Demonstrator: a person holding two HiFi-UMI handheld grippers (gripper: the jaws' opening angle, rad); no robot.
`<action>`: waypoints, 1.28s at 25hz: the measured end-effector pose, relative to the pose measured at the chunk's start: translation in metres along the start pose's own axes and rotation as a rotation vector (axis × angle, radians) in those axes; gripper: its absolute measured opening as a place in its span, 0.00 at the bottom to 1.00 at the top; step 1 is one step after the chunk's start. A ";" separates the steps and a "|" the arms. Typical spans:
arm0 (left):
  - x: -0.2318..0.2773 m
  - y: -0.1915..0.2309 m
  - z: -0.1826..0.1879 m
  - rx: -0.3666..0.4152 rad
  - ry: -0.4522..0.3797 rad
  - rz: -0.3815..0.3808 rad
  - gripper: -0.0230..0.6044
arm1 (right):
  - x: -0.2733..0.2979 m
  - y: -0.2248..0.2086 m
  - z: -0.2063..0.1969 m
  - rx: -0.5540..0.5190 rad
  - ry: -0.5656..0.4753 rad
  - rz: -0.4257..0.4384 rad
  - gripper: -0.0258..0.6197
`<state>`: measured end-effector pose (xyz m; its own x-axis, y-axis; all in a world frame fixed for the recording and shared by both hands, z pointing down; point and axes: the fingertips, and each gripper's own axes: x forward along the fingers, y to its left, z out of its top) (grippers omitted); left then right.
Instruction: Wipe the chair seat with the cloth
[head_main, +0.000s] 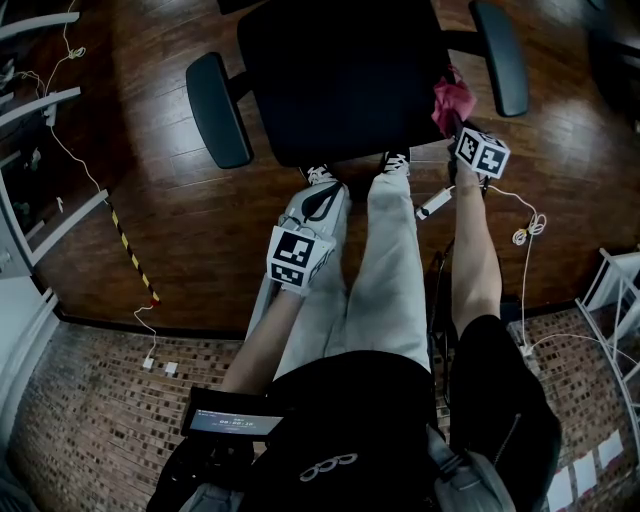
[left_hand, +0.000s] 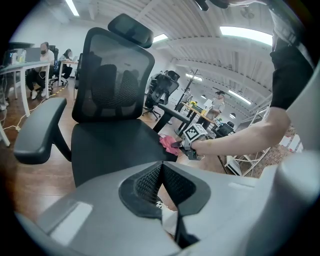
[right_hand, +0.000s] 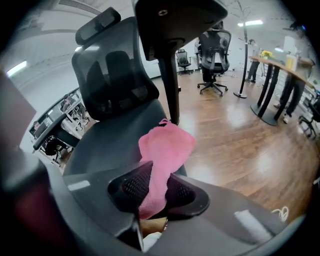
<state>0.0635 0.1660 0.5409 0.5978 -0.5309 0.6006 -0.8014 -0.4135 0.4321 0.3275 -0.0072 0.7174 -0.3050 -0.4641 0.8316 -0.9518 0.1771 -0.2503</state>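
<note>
Well, the crumpled pink fleecy cloth (right_hand: 162, 150) is clamped in the right gripper (head_main: 455, 125), its jaws pinched on the lower end so that the rest bunches up loosely ahead of them. It sits at the front right corner of the black padded chair seat (head_main: 340, 80), just beside the post of the right-hand black moulded armrest (head_main: 500, 55). From where I stand, it looks to meet the seat's edge, though I cannot tell whether it is pressing down.

What matters for the wipe is that nearly the whole seat lies to the left of that cloth and onward toward the black mesh backrest (right_hand: 117, 82). I'd judge a stroke has to run leftward across the pad, towards the other armrest (head_main: 218, 108). The right hand is clearly the nearer one.

The left gripper (head_main: 318, 200) hangs back over the person's pale trousers (head_main: 390, 280), well apart from the seat, its ribbed jaws drawn together with nothing between them.

The seat looks matt, broad and gently rounded at the corners. The cloth is soft and limp, so I expect it to fold under itself rather than stay flat. The floor (head_main: 180, 230) is dark glossy wood planking.
</note>
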 end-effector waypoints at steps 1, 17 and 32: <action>-0.001 0.001 -0.001 0.000 -0.001 0.000 0.02 | -0.001 -0.002 -0.001 0.016 -0.004 -0.004 0.16; -0.019 0.012 -0.009 -0.030 -0.034 0.035 0.02 | 0.041 0.189 -0.080 -0.022 0.147 0.291 0.16; -0.057 0.041 -0.028 -0.054 -0.051 0.094 0.02 | 0.044 0.404 -0.138 -0.318 0.290 0.659 0.16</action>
<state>-0.0040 0.1994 0.5433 0.5188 -0.6032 0.6057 -0.8532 -0.3205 0.4116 -0.0661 0.1634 0.7213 -0.7419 0.0599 0.6679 -0.5095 0.5972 -0.6195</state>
